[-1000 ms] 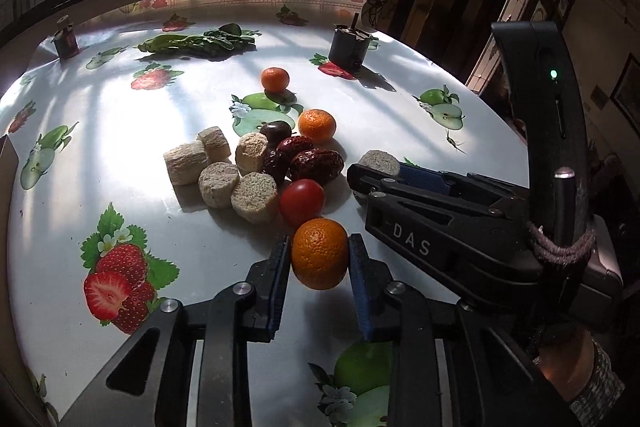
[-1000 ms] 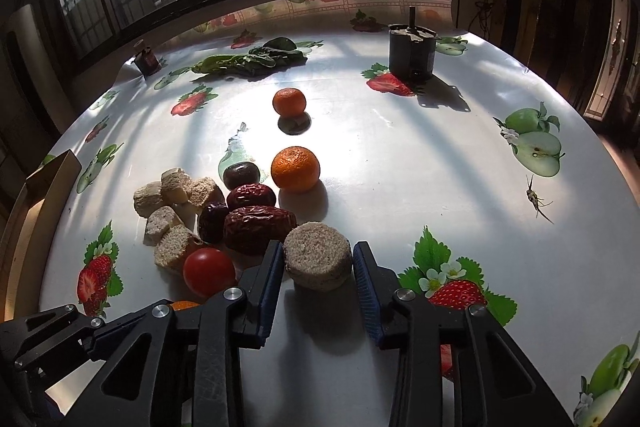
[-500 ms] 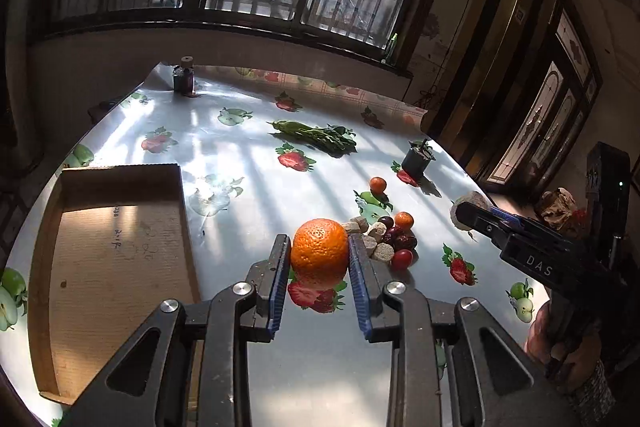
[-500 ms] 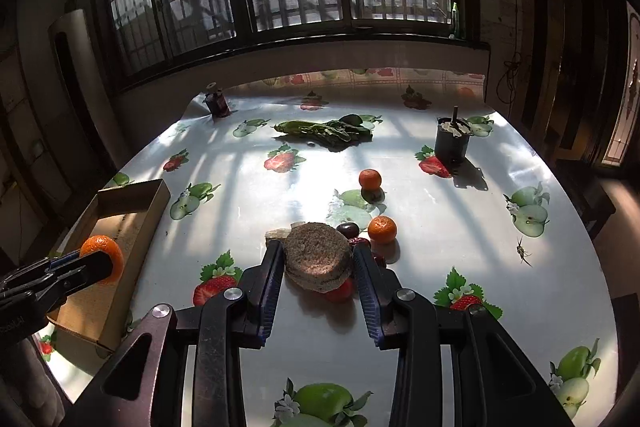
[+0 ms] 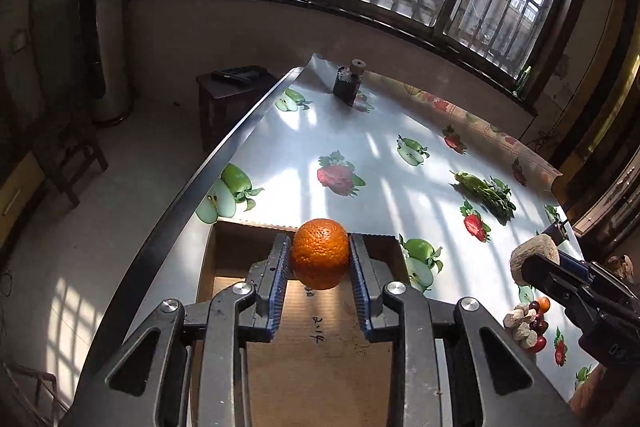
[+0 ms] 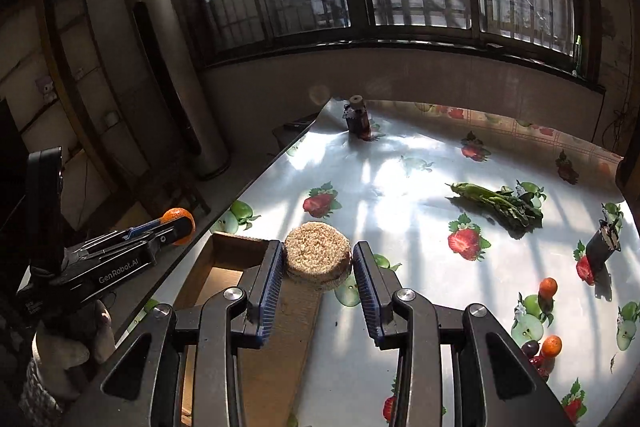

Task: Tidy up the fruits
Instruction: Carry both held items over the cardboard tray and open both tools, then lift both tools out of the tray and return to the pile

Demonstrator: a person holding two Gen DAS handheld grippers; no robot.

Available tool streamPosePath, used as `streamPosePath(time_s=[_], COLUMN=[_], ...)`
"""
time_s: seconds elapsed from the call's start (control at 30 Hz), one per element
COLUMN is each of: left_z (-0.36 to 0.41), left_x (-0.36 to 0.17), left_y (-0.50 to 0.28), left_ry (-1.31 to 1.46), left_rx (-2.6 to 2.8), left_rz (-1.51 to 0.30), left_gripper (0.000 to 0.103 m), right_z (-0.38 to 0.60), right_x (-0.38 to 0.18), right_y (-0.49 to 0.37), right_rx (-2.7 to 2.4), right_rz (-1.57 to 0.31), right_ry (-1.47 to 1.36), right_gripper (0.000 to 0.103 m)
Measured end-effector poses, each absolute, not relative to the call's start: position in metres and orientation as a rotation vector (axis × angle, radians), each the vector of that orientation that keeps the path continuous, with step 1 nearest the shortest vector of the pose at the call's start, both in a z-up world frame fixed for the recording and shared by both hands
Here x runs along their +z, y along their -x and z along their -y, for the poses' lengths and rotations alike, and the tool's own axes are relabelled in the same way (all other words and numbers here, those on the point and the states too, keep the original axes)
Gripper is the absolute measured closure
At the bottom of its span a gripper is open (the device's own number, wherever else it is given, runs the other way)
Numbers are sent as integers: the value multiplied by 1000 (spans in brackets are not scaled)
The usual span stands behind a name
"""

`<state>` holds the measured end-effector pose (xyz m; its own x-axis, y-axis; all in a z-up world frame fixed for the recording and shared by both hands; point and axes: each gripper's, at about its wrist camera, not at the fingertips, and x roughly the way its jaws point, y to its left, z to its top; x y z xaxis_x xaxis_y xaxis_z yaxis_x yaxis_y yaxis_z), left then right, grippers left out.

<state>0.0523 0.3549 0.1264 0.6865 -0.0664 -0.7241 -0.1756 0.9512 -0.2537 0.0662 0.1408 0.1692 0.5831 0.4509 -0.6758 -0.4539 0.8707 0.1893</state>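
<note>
Left fingers (image 5: 320, 263) clamp orange (image 5: 320, 253) over box (image 5: 304, 359); right fingers (image 6: 318, 269) clamp brown cake (image 6: 317, 259).

A table (image 5: 360, 147) with a fruit-print cloth carries a shallow cardboard box (image 5: 320, 367) at its near edge, leafy greens (image 6: 500, 205), a small brown bottle (image 6: 357, 119), and a fruit pile (image 5: 530, 319).

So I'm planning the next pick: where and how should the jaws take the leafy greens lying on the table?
Grip the leafy greens across the narrow stem end, coming straight down from above. The bunch lies flat and long, thin at its left tip and bushy toward the right, so jaws set crosswise there probably close best.
</note>
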Motion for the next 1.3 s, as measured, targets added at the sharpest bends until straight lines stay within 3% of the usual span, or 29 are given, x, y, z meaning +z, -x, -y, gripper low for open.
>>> streamPosePath(time_s=[0.23, 0.4, 0.53, 0.6, 0.8, 0.9, 0.97, 1.03, 1.07, 1.1, 1.2, 1.3], left_z=[-380, -382, -382, -382, -371, -362, -354, -346, -342, -338, -324, -311], left_x=[51, 31, 31, 34, 67, 93, 110, 126, 133, 139, 155, 167], left_y=[-82, -88, -87, -83, -51, -21, 2, 22, 32, 41, 63, 81], left_ry=[384, 388, 394, 390, 305, 256, 251, 244, 243, 239, 210, 175], left_rx=[106, 124, 132, 137, 204, 267, 271, 275, 276, 276, 279, 290], left_rz=[-952, -980, -959, -946, -863, -770, -699, -643, -618, -598, -548, -508], left_gripper=[75, 75, 67, 62, 61, 46, 41, 38, 37, 36, 30, 29], right_z=[-209, -229, -230, -231, -196, -171, -163, -160, -160, -161, -161, -159], right_x=[59, 25, 29, 37, 72, 68, 56, 42, 36, 30, 16, 7], right_y=[-108, -120, -124, -120, -86, -62, -47, -35, -31, -27, -14, -1], right_rx=[569, 567, 564, 551, 479, 438, 458, 462, 468, 475, 469, 470], right_rz=[-970, -1019, -994, -955, -865, -879, -928, -961, -981, -1000, -1028, -1056], right_ry=[67, 95, 105, 135, 106, 104, 94, 97, 103, 108, 126, 120], right_gripper=[64, 64, 60, 39, 36, 36, 36, 45, 66, 77, 89, 90])
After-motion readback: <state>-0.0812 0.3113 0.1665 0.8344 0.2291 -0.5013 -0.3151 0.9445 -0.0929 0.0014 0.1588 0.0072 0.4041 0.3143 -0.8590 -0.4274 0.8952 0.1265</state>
